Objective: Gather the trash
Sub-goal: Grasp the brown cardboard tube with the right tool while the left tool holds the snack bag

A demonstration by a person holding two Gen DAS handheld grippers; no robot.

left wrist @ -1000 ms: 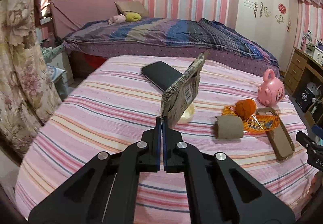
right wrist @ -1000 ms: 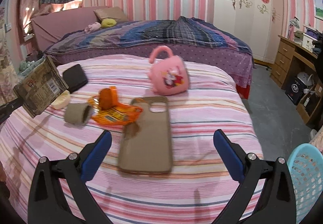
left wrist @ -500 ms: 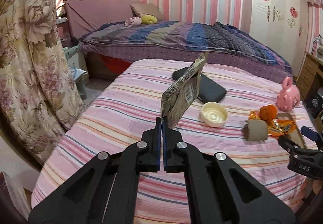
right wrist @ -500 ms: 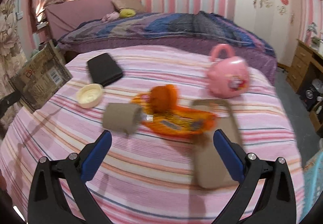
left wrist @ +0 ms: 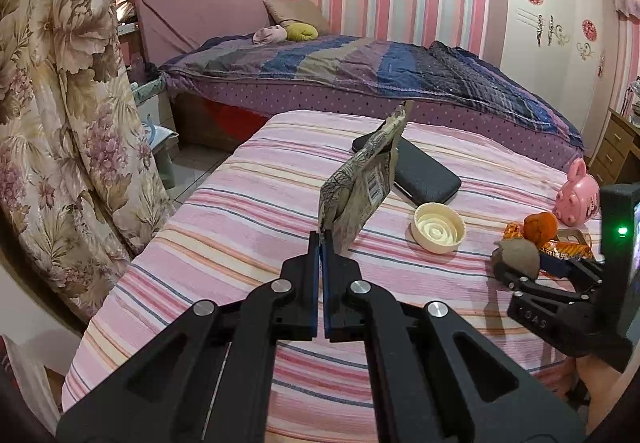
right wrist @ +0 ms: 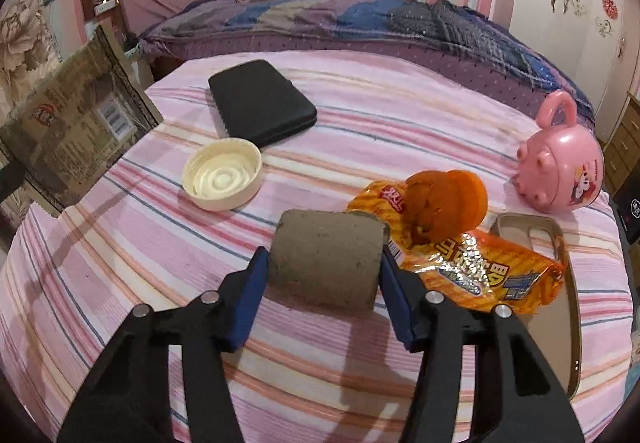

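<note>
My left gripper is shut on the lower corner of a brownish printed snack packet, holding it upright above the pink striped bed. The same packet shows at the left edge of the right wrist view. A brown cardboard tube lies on the bed between the blue pads of my right gripper. Its jaws are closing, and the pads touch both ends of the tube. Just right of the tube lie an orange snack wrapper and an orange crumpled lump.
A cream lid and a black flat case lie behind and left of the tube. A pink pig-shaped toy and a tan phone case sit at the right. A floral curtain hangs at the left; a second bed stands behind.
My right gripper swept left from over the phone case to the cardboard tube, and its wide jaws narrowed around it. My left gripper drifted left with the packet still held.
</note>
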